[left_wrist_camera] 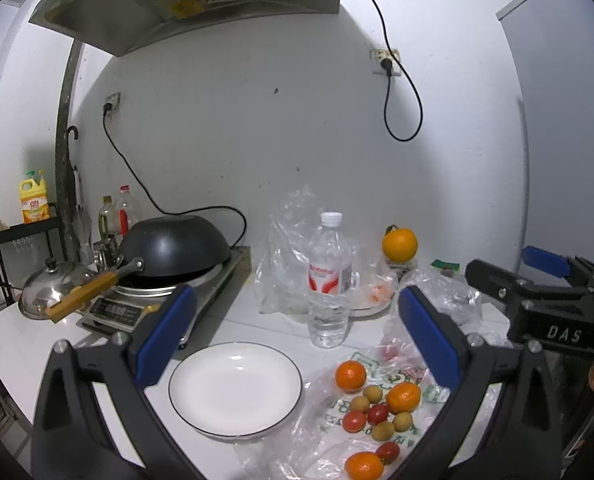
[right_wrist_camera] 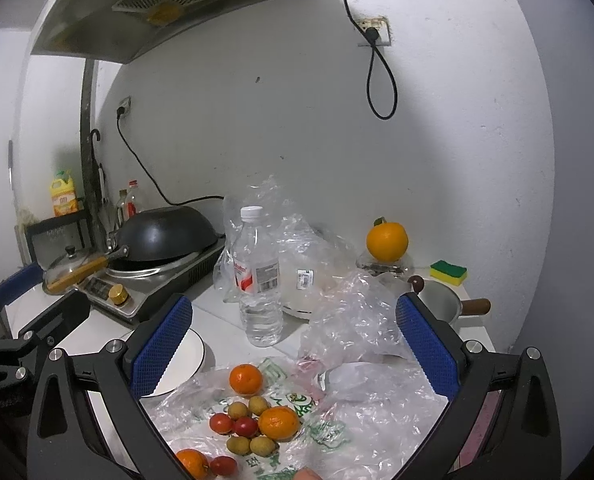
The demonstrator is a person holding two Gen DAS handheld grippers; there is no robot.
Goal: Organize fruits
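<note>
Left wrist view: both hand-held grippers, left (left_wrist_camera: 297,332) and right (right_wrist_camera: 295,340), were held spread and empty. The fruits (left_wrist_camera: 377,404) were clustered on a plastic bag (left_wrist_camera: 337,440) beside the plate (left_wrist_camera: 235,388); being round, no long axis was discernible.

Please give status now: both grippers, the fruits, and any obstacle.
Left gripper open, right gripper open, both empty. Fruits loose on plastic bag; plate bare. Water bottle stands behind.
</note>
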